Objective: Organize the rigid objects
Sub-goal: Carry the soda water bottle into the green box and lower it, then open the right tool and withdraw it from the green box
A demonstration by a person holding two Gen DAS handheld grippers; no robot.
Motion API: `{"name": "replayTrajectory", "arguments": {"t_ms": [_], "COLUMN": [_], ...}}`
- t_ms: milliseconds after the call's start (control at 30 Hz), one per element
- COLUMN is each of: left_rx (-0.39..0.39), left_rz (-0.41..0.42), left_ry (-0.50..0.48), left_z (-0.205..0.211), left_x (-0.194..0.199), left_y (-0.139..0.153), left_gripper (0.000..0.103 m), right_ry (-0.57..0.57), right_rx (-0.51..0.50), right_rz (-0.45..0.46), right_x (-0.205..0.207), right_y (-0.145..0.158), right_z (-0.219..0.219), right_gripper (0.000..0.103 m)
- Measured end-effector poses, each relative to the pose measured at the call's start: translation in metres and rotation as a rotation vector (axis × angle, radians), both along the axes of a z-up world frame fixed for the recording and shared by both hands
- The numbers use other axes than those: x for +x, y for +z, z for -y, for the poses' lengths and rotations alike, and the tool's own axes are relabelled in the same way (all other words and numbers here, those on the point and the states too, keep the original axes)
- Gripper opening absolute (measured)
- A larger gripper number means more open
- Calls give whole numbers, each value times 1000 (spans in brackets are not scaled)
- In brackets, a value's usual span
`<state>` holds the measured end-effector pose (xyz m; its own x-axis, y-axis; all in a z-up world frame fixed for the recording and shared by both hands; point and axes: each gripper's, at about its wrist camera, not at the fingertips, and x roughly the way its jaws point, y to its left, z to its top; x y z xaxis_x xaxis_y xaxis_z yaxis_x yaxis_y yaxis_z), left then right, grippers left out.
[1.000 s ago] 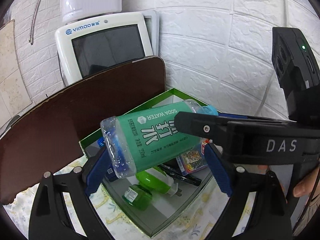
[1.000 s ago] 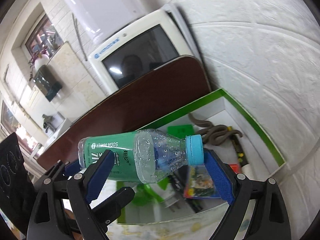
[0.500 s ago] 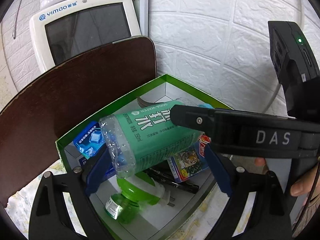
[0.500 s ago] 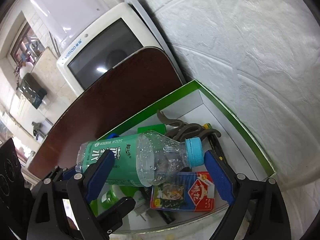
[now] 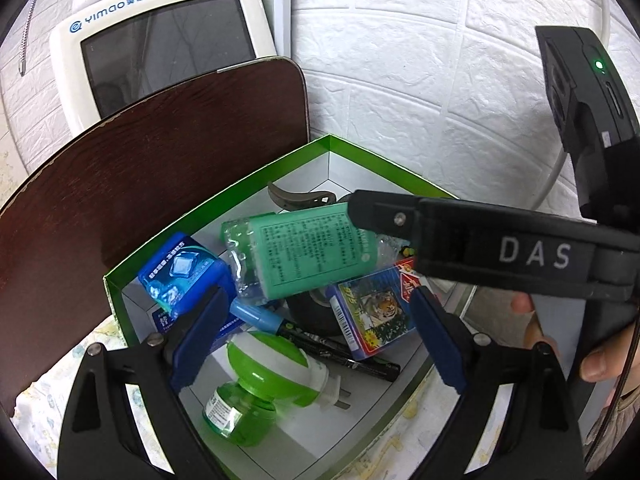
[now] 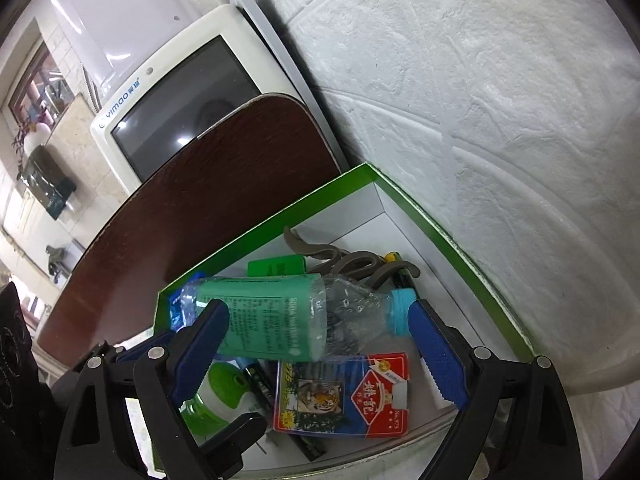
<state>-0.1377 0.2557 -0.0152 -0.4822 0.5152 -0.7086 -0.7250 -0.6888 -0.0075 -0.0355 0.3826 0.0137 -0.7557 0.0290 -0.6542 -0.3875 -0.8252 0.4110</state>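
Observation:
A clear soda-water bottle with a green label and blue cap lies on its side inside the green-rimmed box, on top of other items. My left gripper is open just above the box, jaws wide, holding nothing. My right gripper is open too, its blue pads either side of the bottle but apart from it. The right gripper's black body crosses the left wrist view over the bottle's neck.
In the box lie a blue card pack with a tiger, a blue box, a green plug-in repellent, a black marker, black tape and a grey strap. A brown board and a white appliance stand behind; white wall at right.
The bottle went down from between both grippers' pads into the box and rolled label-side over. Both grippers have let go of it and stand open above it.

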Motion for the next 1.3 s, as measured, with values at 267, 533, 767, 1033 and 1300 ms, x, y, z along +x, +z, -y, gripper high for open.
{"name": "replayTrajectory", "arguments": {"t_ms": [267, 533, 767, 1033, 1300], "left_rx": [22, 61, 100, 141, 150], "left_rz": [-3, -85, -102, -97, -94], "left_ry": [46, 164, 191, 182, 187], "left_z": [19, 58, 87, 109, 125], "left_x": [9, 45, 81, 112, 125], "left_y": [8, 26, 35, 35, 25], "left_gripper": [92, 92, 92, 94, 98], "right_ry": [-11, -13, -10, -91, -116], "right_rx": [30, 109, 250, 331, 388], "right_rz": [-4, -25, -39, -41, 1], "right_x": [11, 39, 78, 127, 149], "right_y": [9, 33, 60, 71, 68], "right_z": [8, 34, 75, 108, 128], "right_gripper": [93, 93, 93, 93, 93]}}
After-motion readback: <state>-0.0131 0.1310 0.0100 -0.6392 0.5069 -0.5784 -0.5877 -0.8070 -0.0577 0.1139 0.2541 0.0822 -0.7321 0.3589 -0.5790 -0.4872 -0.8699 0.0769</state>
